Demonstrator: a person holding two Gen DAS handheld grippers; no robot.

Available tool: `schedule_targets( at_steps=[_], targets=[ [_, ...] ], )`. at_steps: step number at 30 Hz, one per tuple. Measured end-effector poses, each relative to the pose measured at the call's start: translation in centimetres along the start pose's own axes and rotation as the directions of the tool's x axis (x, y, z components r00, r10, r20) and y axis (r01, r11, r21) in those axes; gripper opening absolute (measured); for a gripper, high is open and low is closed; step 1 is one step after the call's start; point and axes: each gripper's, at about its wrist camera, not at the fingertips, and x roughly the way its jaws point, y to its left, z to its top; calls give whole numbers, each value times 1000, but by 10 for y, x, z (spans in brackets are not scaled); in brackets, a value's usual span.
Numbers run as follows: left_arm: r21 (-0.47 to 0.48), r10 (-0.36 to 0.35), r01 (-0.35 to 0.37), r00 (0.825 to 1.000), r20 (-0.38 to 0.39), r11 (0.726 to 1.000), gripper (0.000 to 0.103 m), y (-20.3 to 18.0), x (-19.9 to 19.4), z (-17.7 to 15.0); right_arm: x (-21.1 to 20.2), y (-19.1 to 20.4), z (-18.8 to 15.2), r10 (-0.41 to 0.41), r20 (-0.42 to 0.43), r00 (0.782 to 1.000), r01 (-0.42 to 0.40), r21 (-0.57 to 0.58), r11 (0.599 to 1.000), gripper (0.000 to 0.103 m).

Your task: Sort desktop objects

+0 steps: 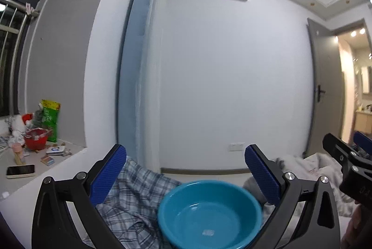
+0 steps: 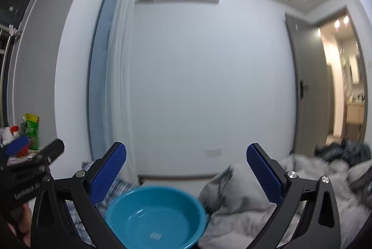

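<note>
A blue plastic basin [image 1: 209,211] sits empty on a bed, on plaid cloth [image 1: 134,190]. It also shows in the right wrist view [image 2: 155,216]. My left gripper [image 1: 184,156] is open and empty, held above and just behind the basin, pointing at the white wall. My right gripper [image 2: 186,156] is open and empty too, with the basin below and left of centre. The right gripper shows at the right edge of the left wrist view [image 1: 346,158]. The left gripper shows at the left edge of the right wrist view [image 2: 32,158].
A window ledge [image 1: 67,156] at left holds a phone [image 1: 20,171], a red bowl [image 1: 36,138], a green bag [image 1: 50,119] and small clutter. Grey bedding [image 2: 260,197] lies right of the basin. An open door [image 1: 325,90] stands at the right.
</note>
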Motion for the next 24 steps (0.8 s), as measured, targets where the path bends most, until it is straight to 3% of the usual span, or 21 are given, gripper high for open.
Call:
schedule_targets(
  at_steps=[5,10,12,16,19,24],
  targets=[
    [23,67,-69,995,71,997,103,-10,-9,-1,16,-13,-8,16,-55,998,-15,23,1000,103],
    [39,36,-39,997,61,999,103,-11,-5,-5,20,-11,-9,-44,-36,998,42,-56,998,103],
    [67,38,-42,997,60,997,103,-19,-3,-8,21,-6,-11,-5,-48,999,1,-89,996,103],
    [116,50,-60,994,93,991,103,-29,-9,-13,14,-10,-9,44,-53,998,-46,-48,998,103],
    [159,20,-43,989,143,986,103,-37,-17,-18,18,-12,-10,71,-59,996,-74,-43,996,103],
    [175,12,-36,990,137,984,103,-41,-18,-20,26,-16,-18,42,-79,996,-47,-63,997,103]
  ],
)
